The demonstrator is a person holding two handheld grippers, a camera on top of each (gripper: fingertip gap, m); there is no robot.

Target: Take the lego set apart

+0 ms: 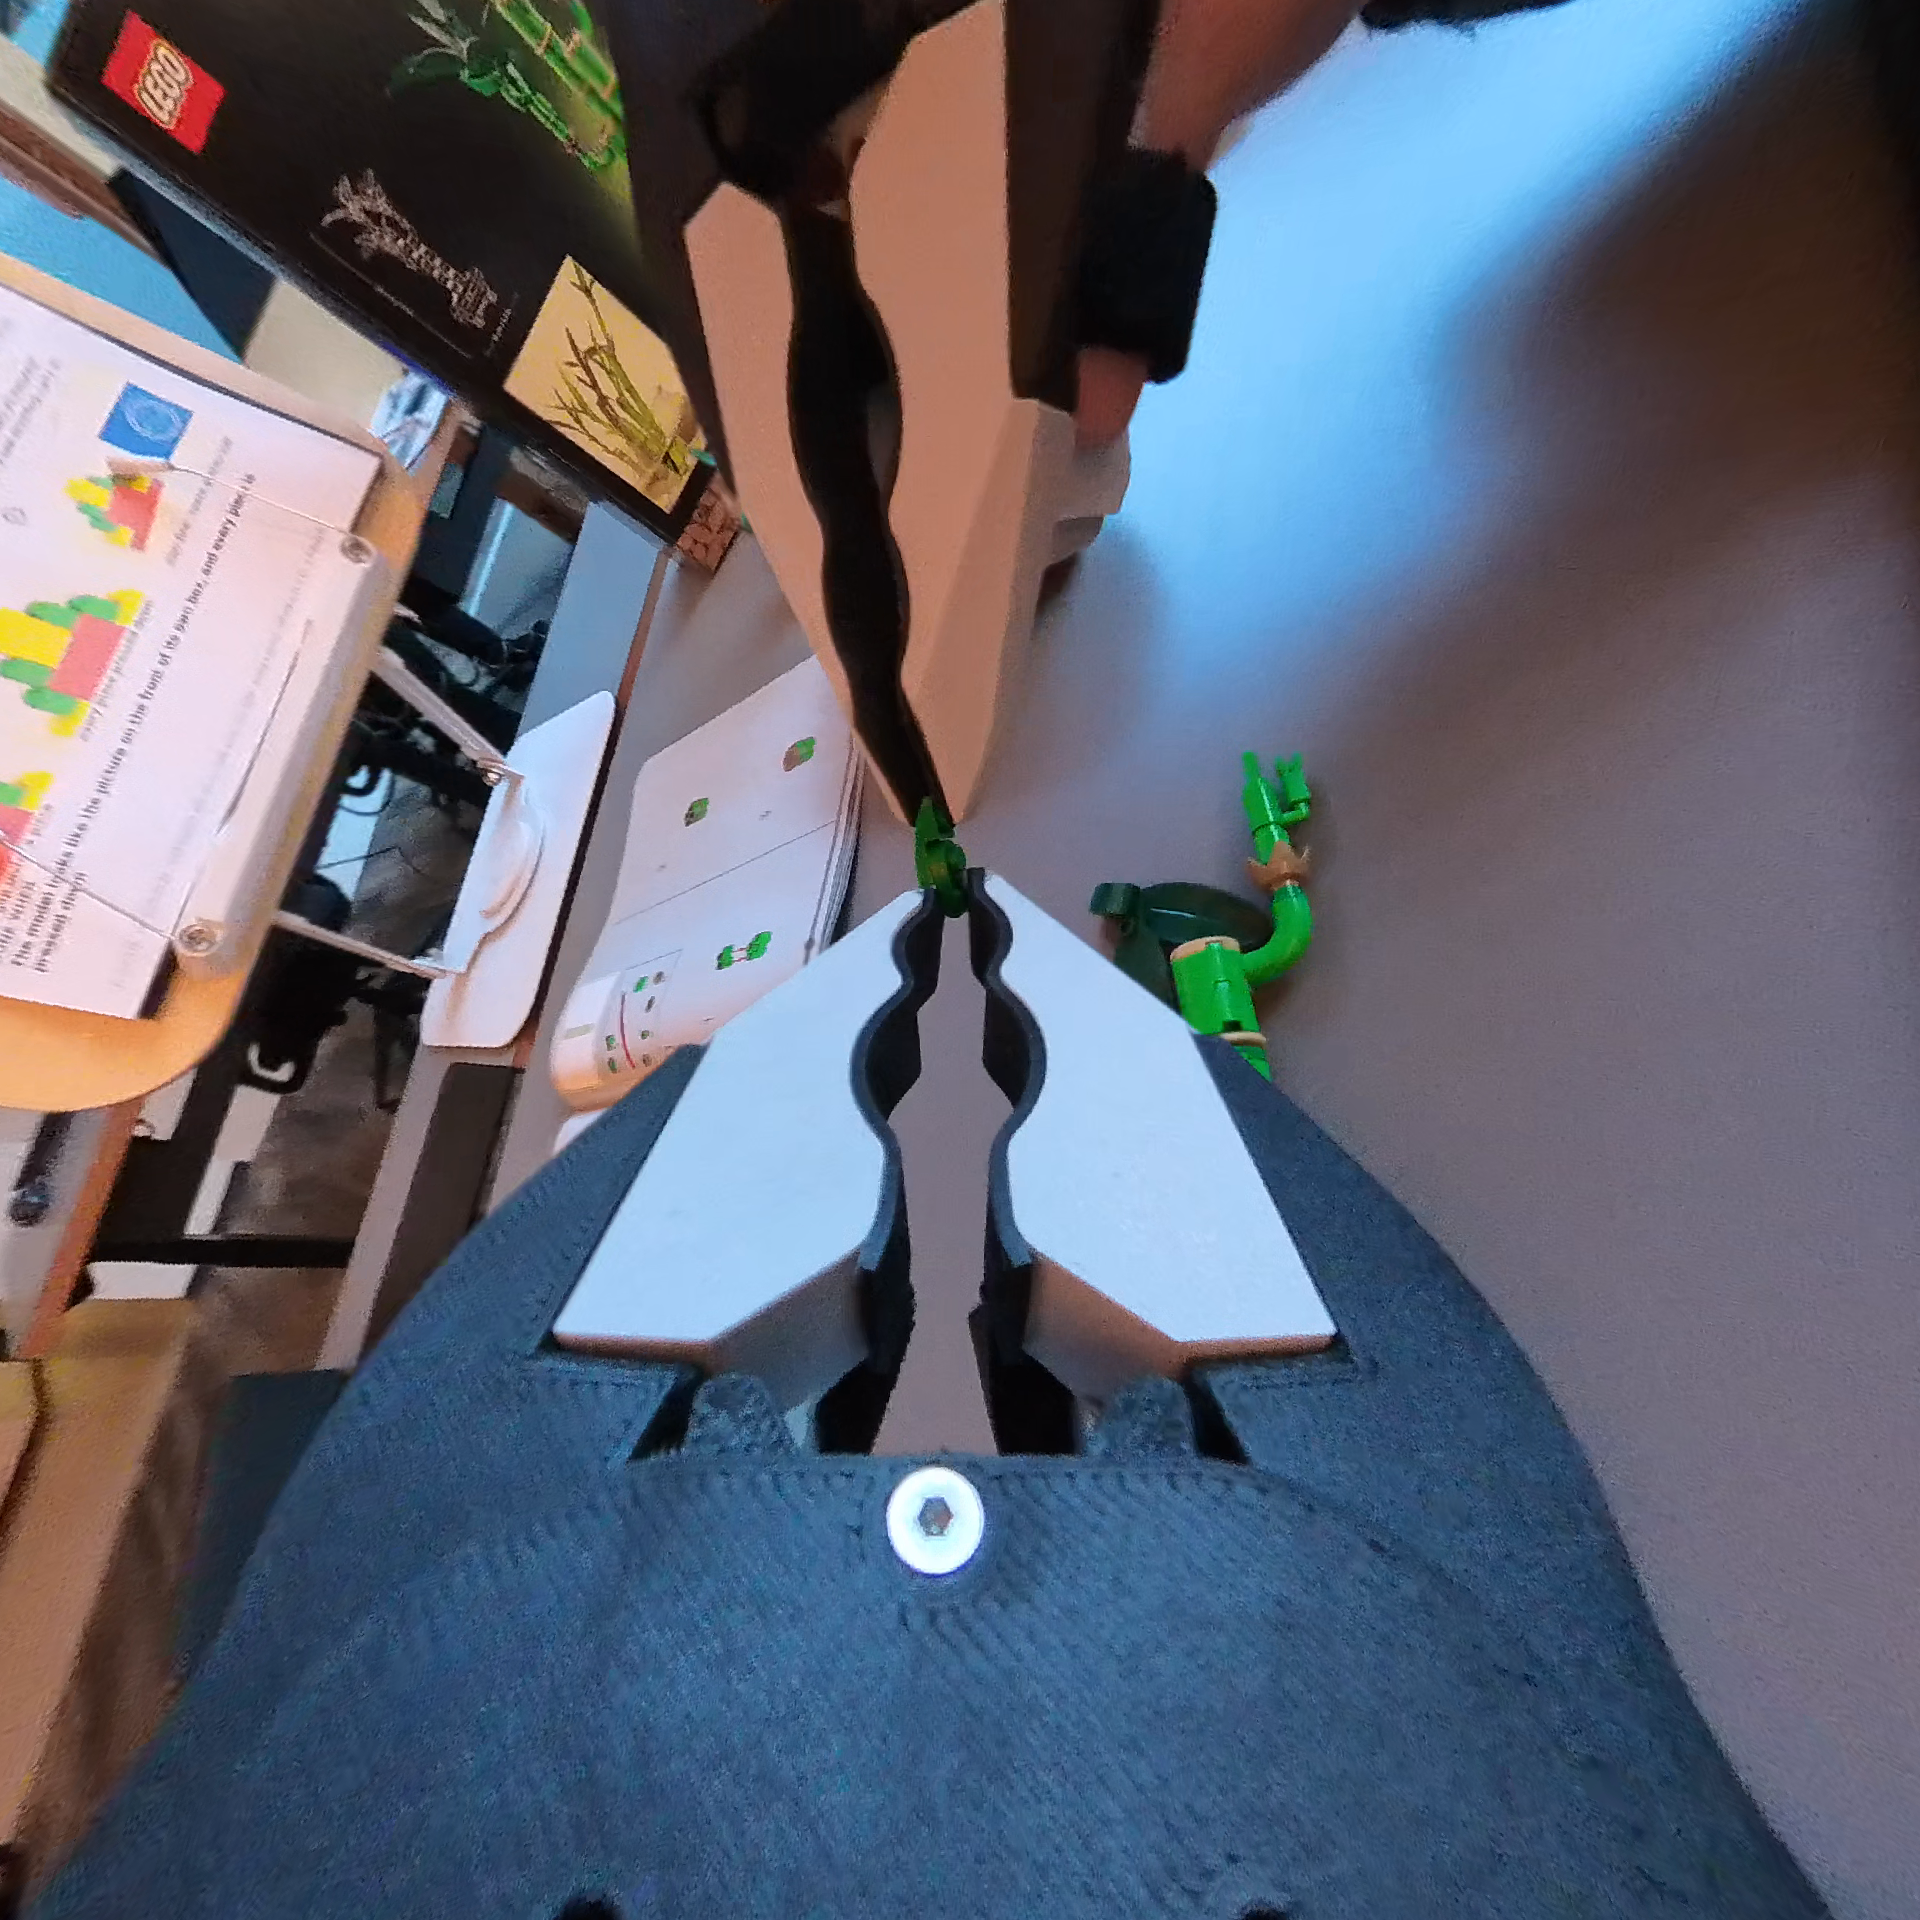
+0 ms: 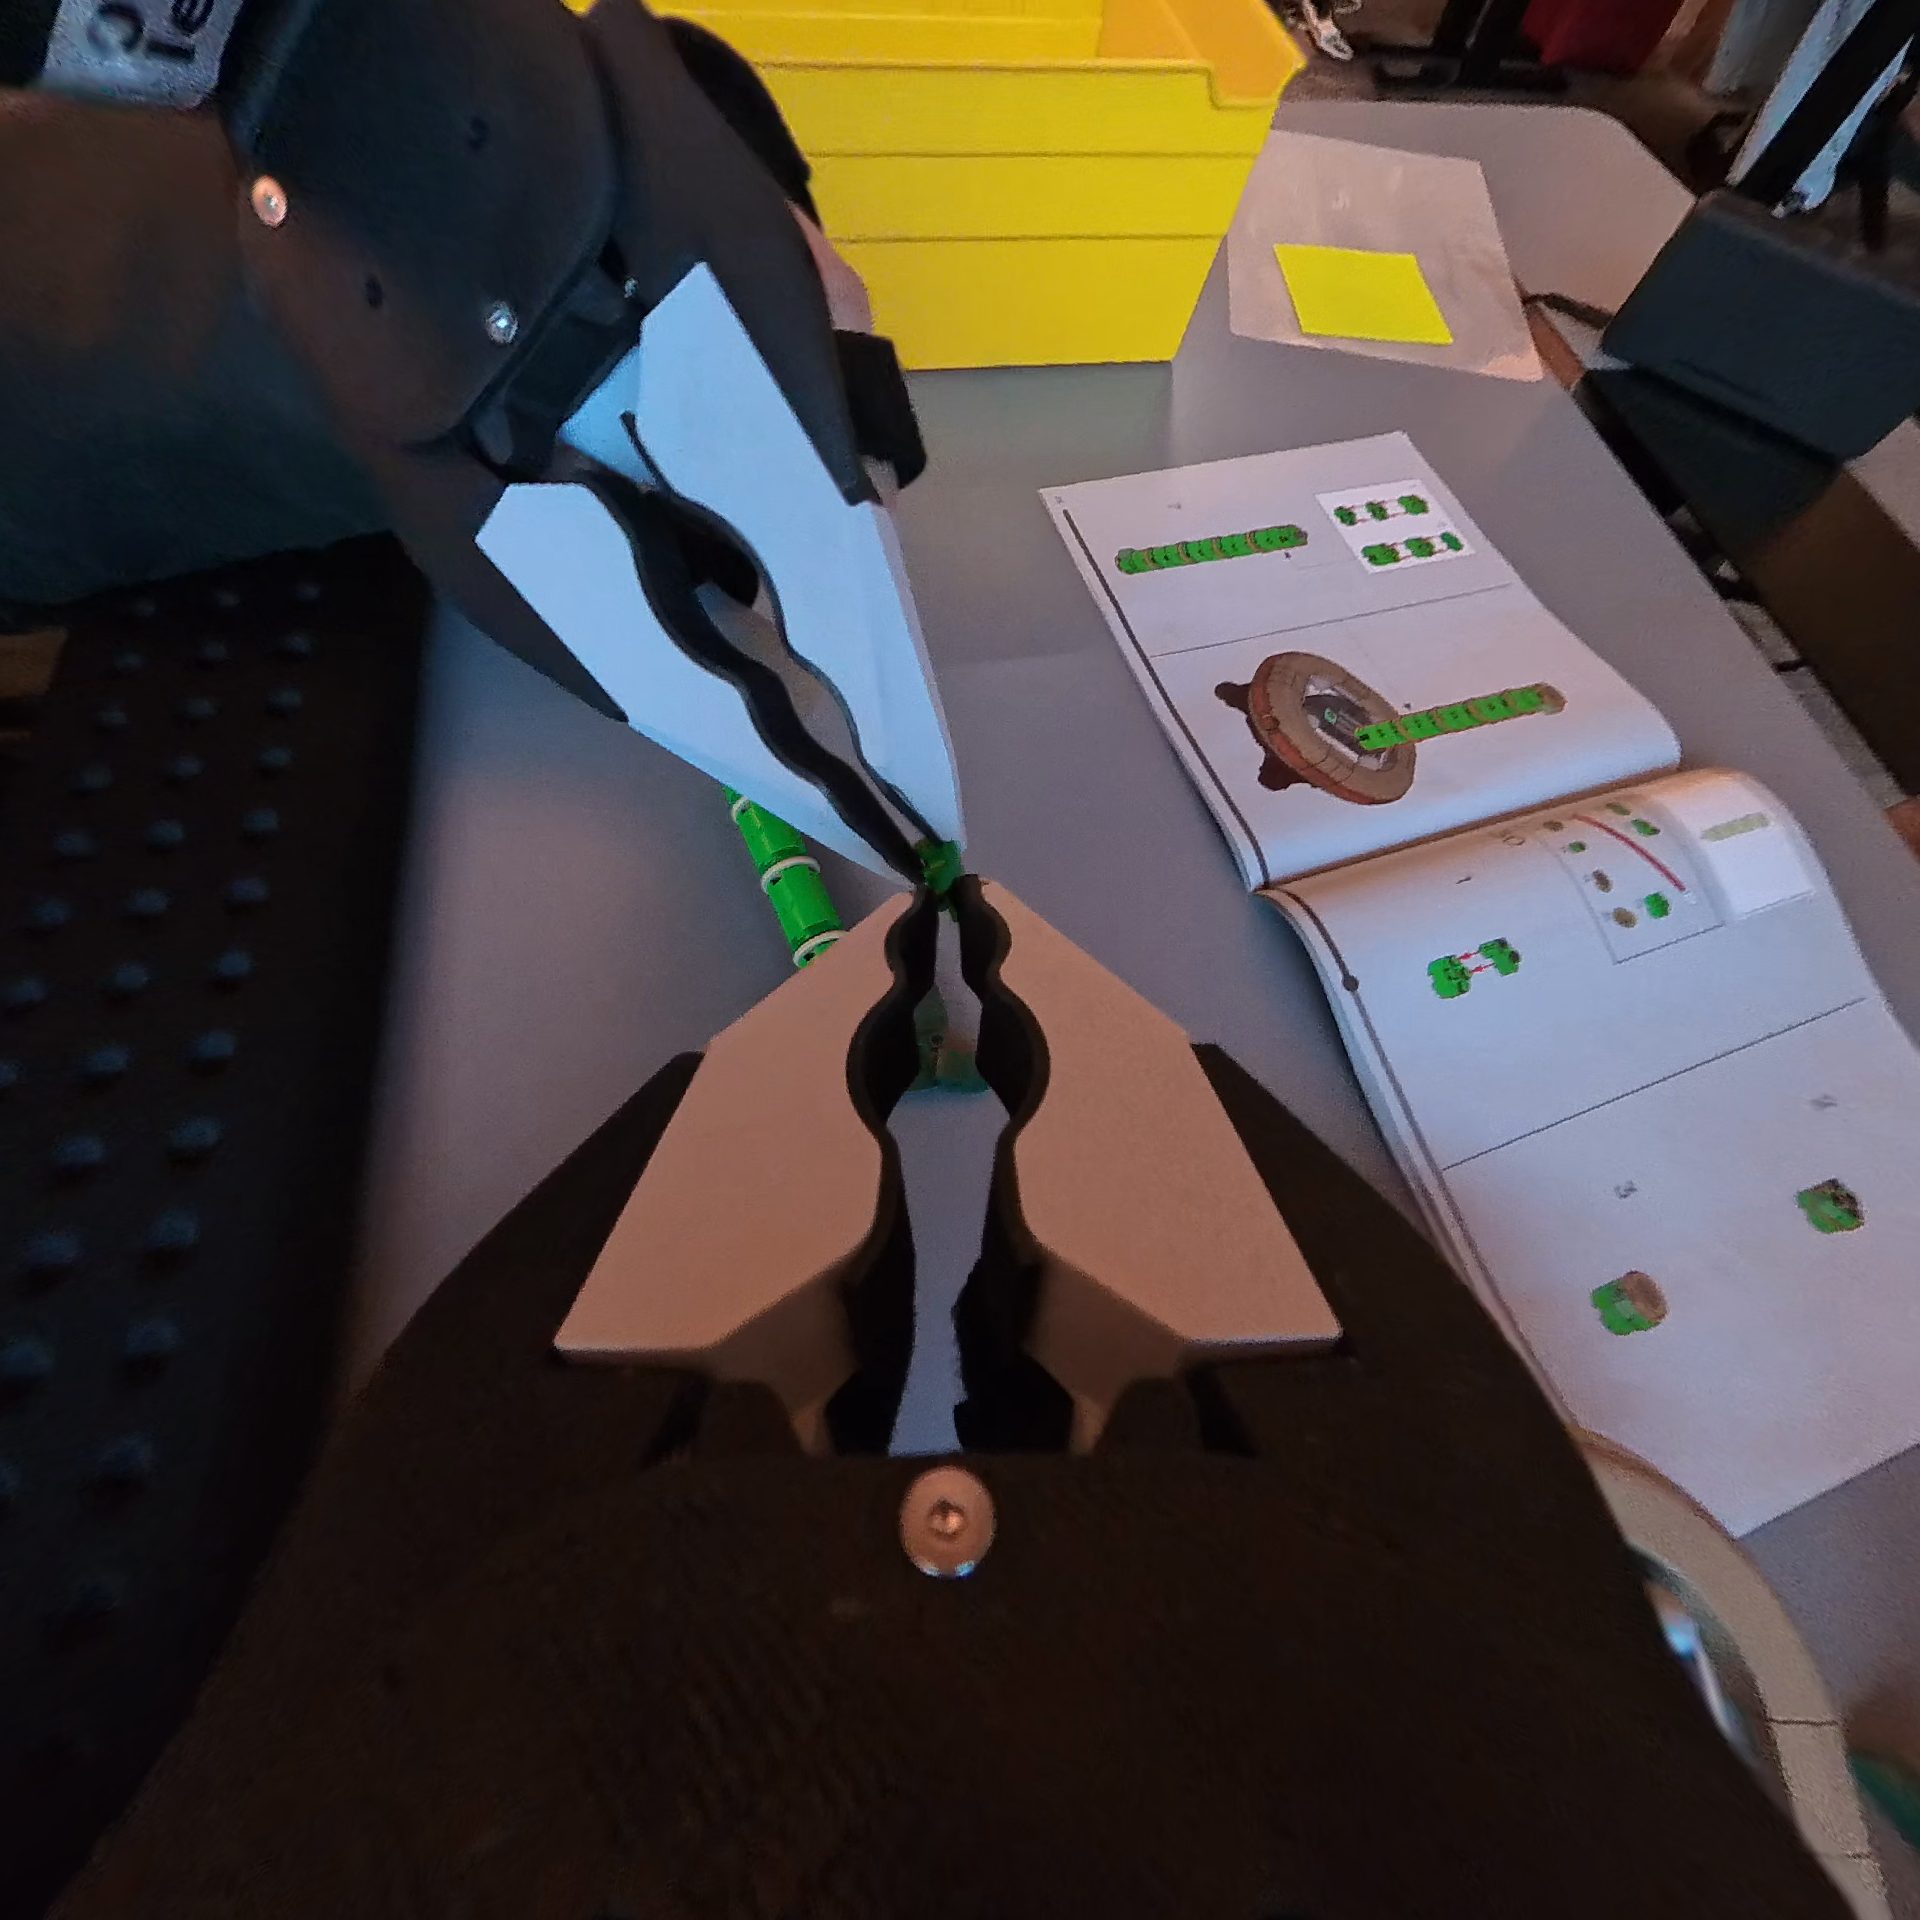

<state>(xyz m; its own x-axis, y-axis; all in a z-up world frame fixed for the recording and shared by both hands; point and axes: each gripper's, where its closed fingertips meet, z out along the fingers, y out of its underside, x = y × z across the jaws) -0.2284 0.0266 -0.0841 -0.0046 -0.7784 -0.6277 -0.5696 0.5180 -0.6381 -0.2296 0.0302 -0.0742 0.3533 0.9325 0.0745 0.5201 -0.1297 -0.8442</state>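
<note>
Table (image 2: 1091, 436), grey, fills both views. Yellow bins (image 2: 1029, 187) stand at the top of the right wrist view, with an open instruction booklet (image 2: 1455, 831) at right. A green bamboo stalk (image 1: 1242, 961) lies right of centre in the left wrist view. At mid-frame the left gripper (image 1: 951, 904) and right gripper (image 2: 940, 902) meet tip to tip, both pinched narrow on one small green piece (image 1: 938, 854).
</note>
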